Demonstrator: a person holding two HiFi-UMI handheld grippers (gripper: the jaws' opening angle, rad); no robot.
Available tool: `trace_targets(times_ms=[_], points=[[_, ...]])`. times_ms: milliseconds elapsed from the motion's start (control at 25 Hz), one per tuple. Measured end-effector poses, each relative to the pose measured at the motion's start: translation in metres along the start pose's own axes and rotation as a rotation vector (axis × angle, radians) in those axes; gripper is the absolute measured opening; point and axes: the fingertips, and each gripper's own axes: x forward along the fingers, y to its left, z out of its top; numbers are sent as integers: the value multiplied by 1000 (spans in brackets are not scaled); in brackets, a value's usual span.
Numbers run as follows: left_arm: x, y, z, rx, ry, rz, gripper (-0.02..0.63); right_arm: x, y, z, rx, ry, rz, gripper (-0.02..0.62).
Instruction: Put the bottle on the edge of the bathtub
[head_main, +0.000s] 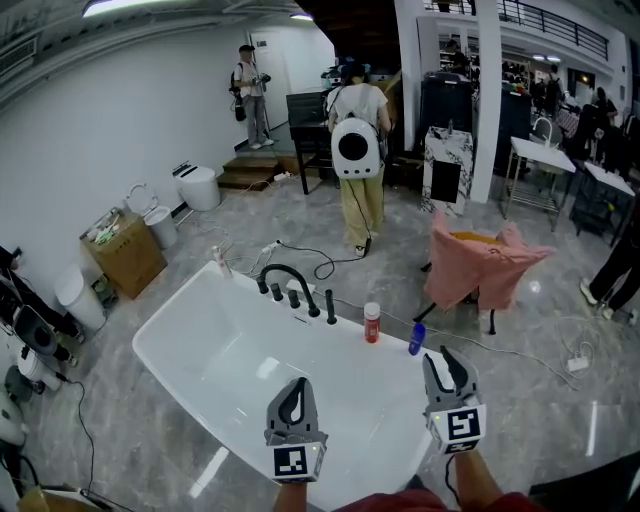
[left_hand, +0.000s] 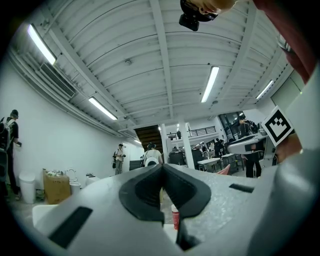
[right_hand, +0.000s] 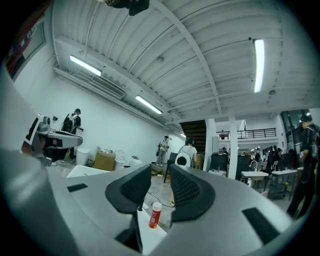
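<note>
Red with a white cap, the bottle (head_main: 372, 323) is standing upright on the bathtub (head_main: 240, 350) rim in the head view, ahead of the left gripper (head_main: 293, 388) and right gripper (head_main: 447, 362), touching neither. In the left gripper view, the jaws are pressing together on nothing. In the right gripper view, the jaws are standing apart and empty, with the bottle beyond them. It is probably sitting where it belongs.

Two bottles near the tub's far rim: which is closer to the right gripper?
The blue bottle, just ahead of the right gripper. The red, white-capped bottle stands further left, toward the black faucet.
</note>
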Motion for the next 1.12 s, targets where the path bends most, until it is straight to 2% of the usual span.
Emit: trace_targets(times_ms=[80,160,200,360,1120], points=[[2,-2,-1,-6,0,-3,5,-2,-5,-3,15,2,-26,80],[3,-2,-2,-4,4,-5,5,-2,-8,-6,37,5,-37,5],[3,-2,-2,-2,4,-5,5,0,-7,-8,43,9,-33,-2],[5,-4,-5,1,9,-3,5,4,-3,-14,36,26,-9,-2],[20,-8,-15,-6,29,-15,5,14,-12,-29,36,60,-22,-2]])
